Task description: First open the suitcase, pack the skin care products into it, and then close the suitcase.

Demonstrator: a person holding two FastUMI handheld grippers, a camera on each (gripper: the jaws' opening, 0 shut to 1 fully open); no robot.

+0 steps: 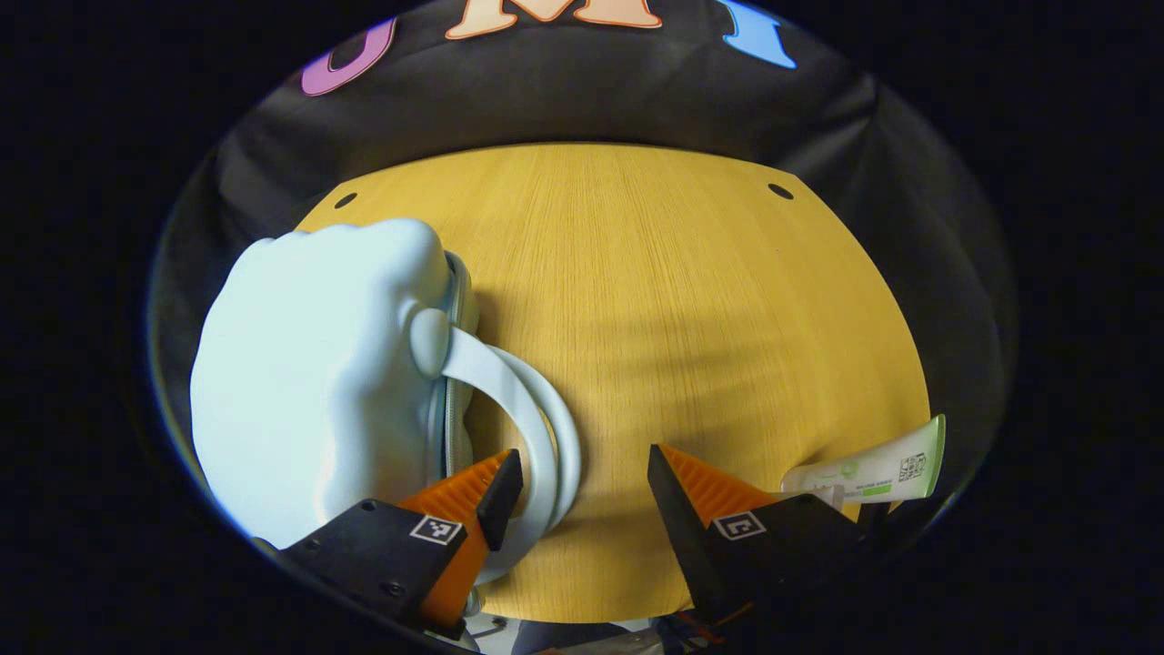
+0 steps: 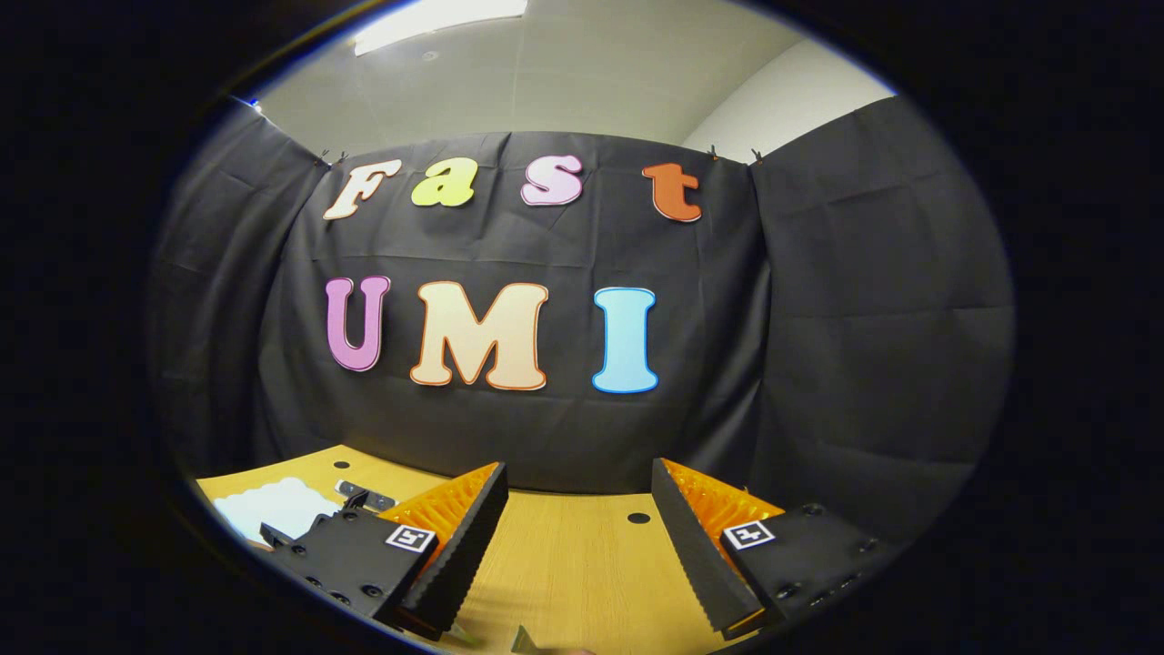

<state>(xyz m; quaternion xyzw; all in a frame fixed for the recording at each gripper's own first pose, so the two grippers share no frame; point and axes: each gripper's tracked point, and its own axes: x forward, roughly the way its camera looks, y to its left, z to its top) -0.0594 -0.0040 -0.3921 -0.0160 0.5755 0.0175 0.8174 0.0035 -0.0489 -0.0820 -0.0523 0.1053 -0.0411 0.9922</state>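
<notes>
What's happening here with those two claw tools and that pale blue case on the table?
A person holds a two-finger gripper in each hand, setting out to pack a small suitcase. The left gripper hangs open just above the wooden table, its fingers either side of the handle of the closed pale blue suitcase. A tube of skin care product lies on the table to its right, not yet packed. The right gripper is open too, raised and facing the booth wall, holding nothing.
</notes>
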